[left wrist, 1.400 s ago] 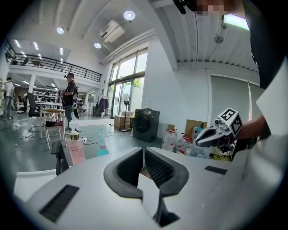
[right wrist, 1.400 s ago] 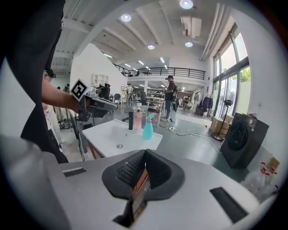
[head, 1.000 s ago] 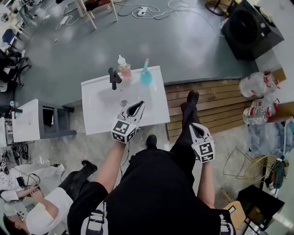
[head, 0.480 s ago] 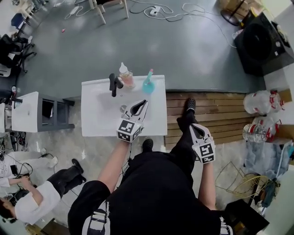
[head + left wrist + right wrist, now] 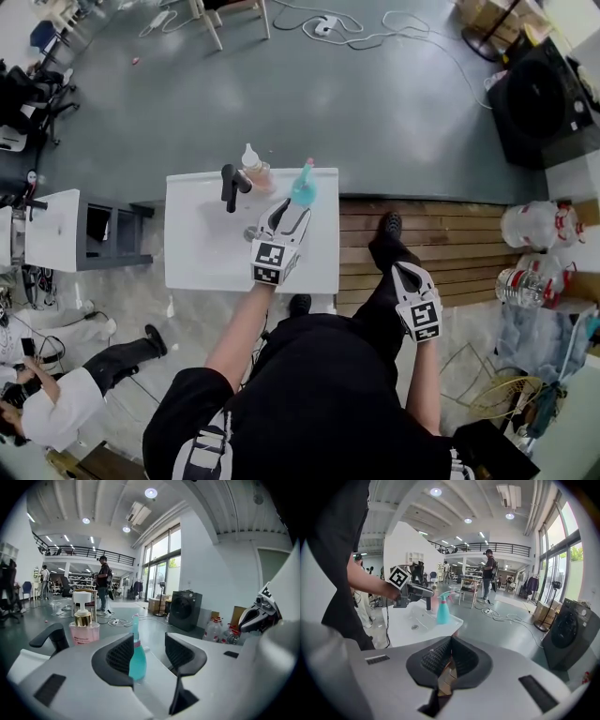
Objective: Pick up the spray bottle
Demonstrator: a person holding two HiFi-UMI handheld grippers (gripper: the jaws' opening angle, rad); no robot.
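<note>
Now, left gripper (image 5: pixel 149 651) opening, empty, spray bottle (image 5: pixel 139 662) just ahead

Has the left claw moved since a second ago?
Yes. The left claw has advanced past the drain toward the spray bottle; its jaws are opening, the bottle ahead, not between them.

Glossy white worktop (image 5: pixel 202 262), a translucent teal plastic spray bottle (image 5: pixel 301 187) on it; bare wooden slats (image 5: pixel 450 230) at three o'clock, matt grey floor (image 5: pixel 394 103).

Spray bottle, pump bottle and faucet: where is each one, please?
spray bottle (image 5: pixel 138 660), left gripper view, teal body.
pump bottle (image 5: pixel 84 633), left gripper view, pink body.
faucet (image 5: pixel 229 187), head view, black upright stem.
</note>
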